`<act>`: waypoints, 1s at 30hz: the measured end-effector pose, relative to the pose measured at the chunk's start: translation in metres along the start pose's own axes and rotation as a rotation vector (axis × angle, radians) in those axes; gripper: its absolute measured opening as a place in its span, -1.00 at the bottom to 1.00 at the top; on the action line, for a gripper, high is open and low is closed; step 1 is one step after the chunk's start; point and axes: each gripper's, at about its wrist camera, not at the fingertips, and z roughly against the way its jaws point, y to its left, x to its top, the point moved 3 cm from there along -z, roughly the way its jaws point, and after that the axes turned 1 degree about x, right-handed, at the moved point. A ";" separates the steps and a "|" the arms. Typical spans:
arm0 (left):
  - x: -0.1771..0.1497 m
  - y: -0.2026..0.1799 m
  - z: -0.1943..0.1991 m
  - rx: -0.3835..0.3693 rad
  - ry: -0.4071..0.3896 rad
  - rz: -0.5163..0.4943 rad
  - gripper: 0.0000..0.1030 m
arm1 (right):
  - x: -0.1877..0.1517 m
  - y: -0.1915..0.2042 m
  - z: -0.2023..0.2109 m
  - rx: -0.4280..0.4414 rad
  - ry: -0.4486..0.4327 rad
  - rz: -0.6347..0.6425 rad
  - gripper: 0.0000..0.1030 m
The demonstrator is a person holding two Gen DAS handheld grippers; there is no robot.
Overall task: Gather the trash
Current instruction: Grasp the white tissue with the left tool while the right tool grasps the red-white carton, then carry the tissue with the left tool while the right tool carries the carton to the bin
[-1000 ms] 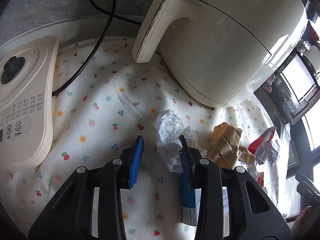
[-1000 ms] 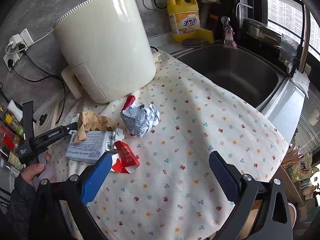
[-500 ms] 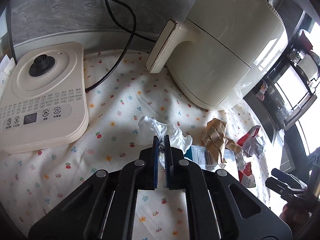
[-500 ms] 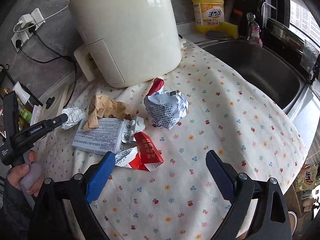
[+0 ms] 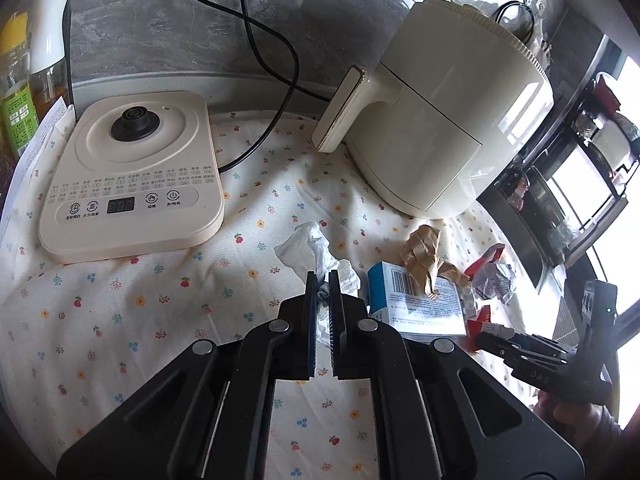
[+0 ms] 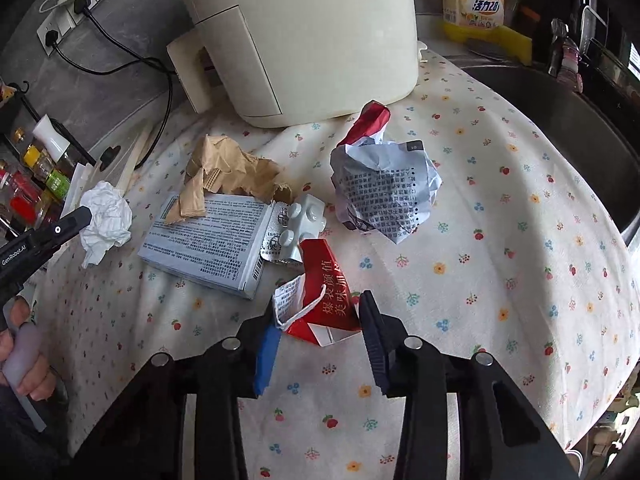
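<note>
Your left tool (image 5: pixel 323 294) is clenched on the crumpled white tissue (image 5: pixel 308 250), which hangs from its tips just off the flowered cloth (image 5: pixel 132 300) covering the bench; in the right wrist view that same tissue (image 6: pixel 105 216) sits at the far left of the litter. Keep that grip firm and carry it clear of the flat cream appliance base (image 5: pixel 132 184) to its left and the black cord (image 5: pixel 276 92) trailing behind. Next across lies the printed box (image 6: pixel 208 240) with the brown paper wad (image 6: pixel 228 176) resting on its far edge and a small grey block (image 6: pixel 304 220) against its right end. Your right tool (image 6: pixel 320 328) has just been closing around the red wrapper (image 6: pixel 328 300); the wrapper sits between the pads, the right pad touching its edge, while I cannot tell whether the blue left pad is pressing on it yet. Finish the squeeze low on the wrapper so the thin folds do not slip out, and avoid pinching the cloth beneath. Further right is the ball of printed paper (image 6: pixel 384 196), just in front of the big cream appliance (image 6: pixel 304 36). Beyond it the cloth is open, a good lane for lifting away, but it drops off toward the sink (image 6: pixel 592 128) at the far right, so stay back from that edge.
</note>
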 end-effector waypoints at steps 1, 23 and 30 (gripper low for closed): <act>-0.001 -0.004 0.002 -0.004 -0.002 -0.004 -0.89 | -0.004 -0.001 0.000 0.001 0.021 0.006 -0.32; -0.061 -0.183 -0.004 -0.185 0.094 -0.213 -0.89 | -0.096 -0.139 0.145 -0.106 -0.099 -0.265 -0.34; -0.096 -0.263 -0.013 -0.264 0.159 -0.333 -0.89 | -0.140 -0.202 0.191 -0.174 -0.141 -0.388 -0.32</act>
